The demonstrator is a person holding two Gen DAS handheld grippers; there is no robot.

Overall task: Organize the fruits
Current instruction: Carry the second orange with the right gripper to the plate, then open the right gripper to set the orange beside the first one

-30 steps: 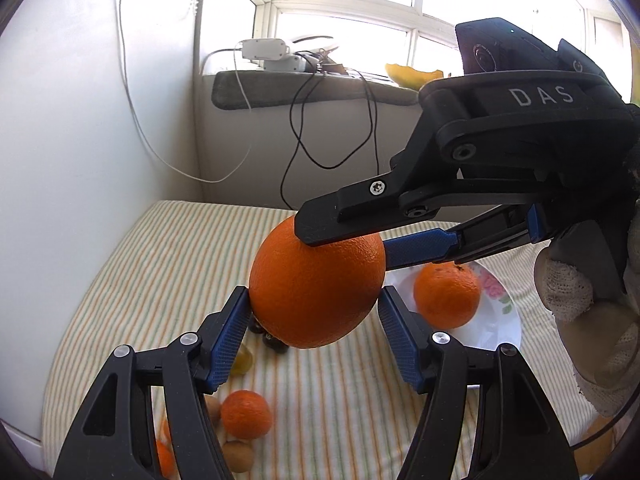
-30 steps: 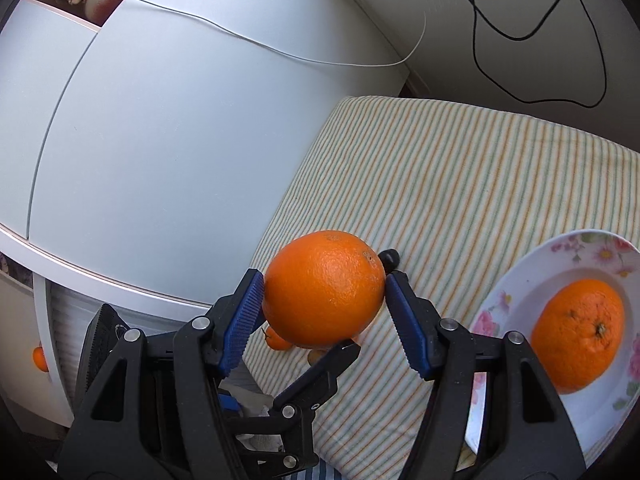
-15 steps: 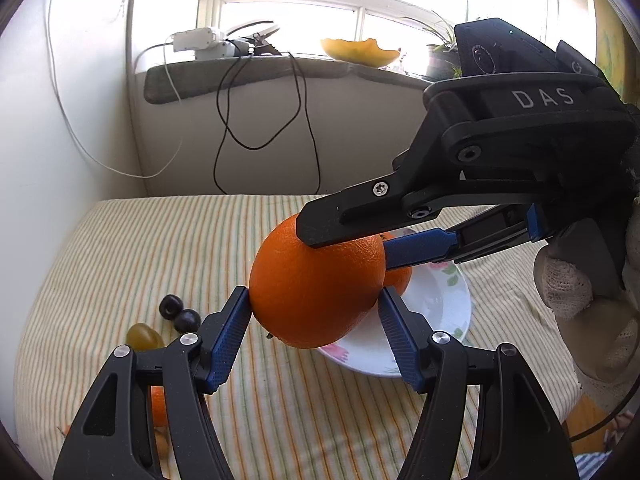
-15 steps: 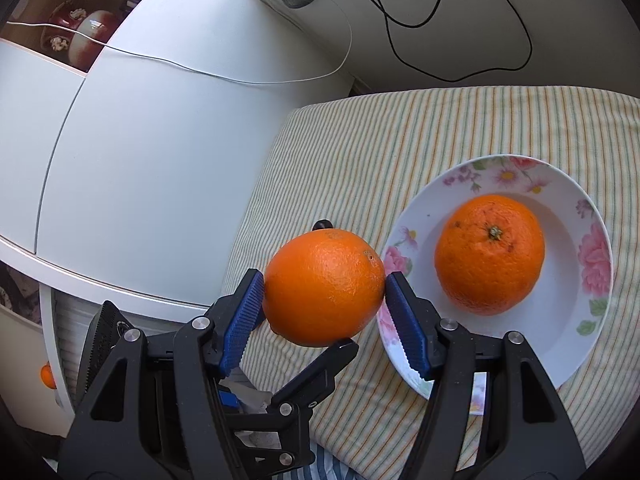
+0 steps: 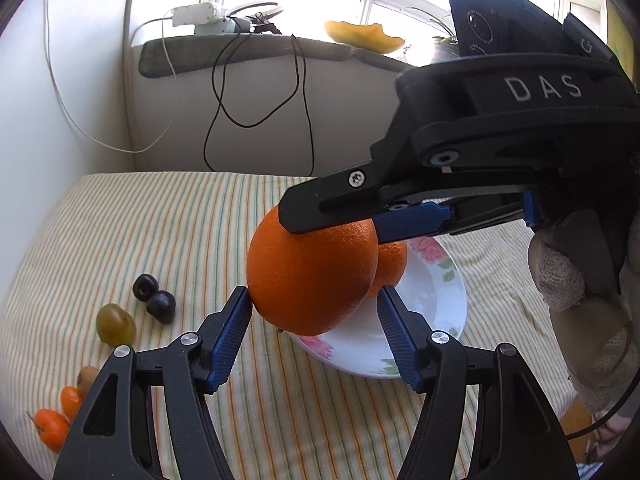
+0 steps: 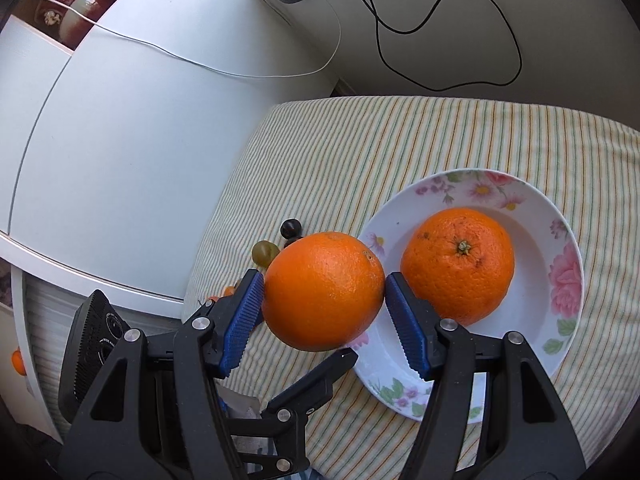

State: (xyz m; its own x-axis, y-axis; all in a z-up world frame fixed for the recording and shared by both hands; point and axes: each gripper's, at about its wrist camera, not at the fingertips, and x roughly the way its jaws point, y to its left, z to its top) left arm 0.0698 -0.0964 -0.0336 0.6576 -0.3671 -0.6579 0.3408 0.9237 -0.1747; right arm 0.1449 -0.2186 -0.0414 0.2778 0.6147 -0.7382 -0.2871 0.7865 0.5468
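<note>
Nearest: left hand-held gripper, jaws about half open, blue pads pressed on either side of a large orange. The right hand-held gripper grips the same orange from the other side, its pads also against the peel; a gloved hand carries it. The fruit hangs in the air between the two, over the near-left rim of the plate.

Just behind: white plate with pink flowers, resting on the striped cloth of the bench, holding a second orange, stem end up.

Left of the plate, on the cloth: two dark grapes, a green grape, a brown kiwi-like fruit and small orange fruits.

Farther: white cabinet, black cable hanging from the windowsill.
</note>
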